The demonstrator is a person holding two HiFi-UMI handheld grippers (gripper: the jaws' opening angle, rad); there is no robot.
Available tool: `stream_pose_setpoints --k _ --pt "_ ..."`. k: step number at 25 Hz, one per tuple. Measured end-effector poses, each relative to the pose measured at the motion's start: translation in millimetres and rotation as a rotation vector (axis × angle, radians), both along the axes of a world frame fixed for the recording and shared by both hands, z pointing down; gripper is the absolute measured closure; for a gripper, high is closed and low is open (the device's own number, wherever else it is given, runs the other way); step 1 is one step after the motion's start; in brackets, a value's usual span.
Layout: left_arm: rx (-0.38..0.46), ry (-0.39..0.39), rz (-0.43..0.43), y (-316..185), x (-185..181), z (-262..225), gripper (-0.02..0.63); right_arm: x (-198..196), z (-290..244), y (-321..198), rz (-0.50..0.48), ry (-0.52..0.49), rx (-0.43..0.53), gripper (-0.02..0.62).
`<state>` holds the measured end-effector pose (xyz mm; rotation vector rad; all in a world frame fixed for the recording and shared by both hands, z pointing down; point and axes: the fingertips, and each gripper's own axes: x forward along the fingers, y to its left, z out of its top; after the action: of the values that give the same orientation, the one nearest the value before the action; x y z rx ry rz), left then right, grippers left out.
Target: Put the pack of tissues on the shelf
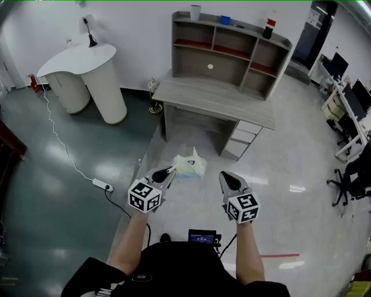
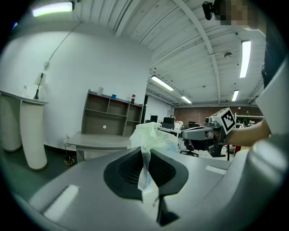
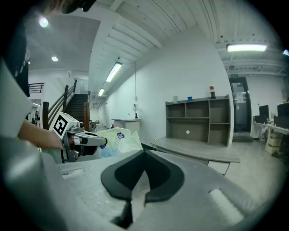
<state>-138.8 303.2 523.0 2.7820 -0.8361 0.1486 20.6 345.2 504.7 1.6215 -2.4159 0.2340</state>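
The pack of tissues (image 1: 189, 165) is a pale green and white plastic-wrapped bundle hanging in the air in front of me. My left gripper (image 1: 168, 171) is shut on a pinched fold of its wrapper (image 2: 145, 164), and the bulk of the pack (image 2: 152, 137) bulges beyond the jaws. My right gripper (image 1: 225, 179) is shut and holds nothing; it hangs a little to the right of the pack (image 3: 118, 140). The grey shelf unit (image 1: 231, 53) stands on the desk (image 1: 214, 98) ahead, with open compartments.
A cup (image 1: 195, 12), a blue item (image 1: 225, 20) and a cola bottle (image 1: 270, 25) stand on top of the shelf. A white curved counter (image 1: 87, 78) is at the left, a power strip with cable (image 1: 102, 185) lies on the floor, and office chairs (image 1: 351, 174) are at the right.
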Motion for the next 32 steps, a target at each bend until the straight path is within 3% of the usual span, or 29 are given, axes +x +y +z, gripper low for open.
stream_pose_setpoints --k 18,32 --pt "0.010 0.001 -0.004 8.8 -1.3 0.0 0.589 -2.2 -3.8 7.5 -0.009 -0.017 0.004 0.597" --pt "0.010 -0.006 -0.013 17.8 17.5 5.5 0.589 19.9 4.0 17.3 -0.011 -0.043 -0.003 0.597"
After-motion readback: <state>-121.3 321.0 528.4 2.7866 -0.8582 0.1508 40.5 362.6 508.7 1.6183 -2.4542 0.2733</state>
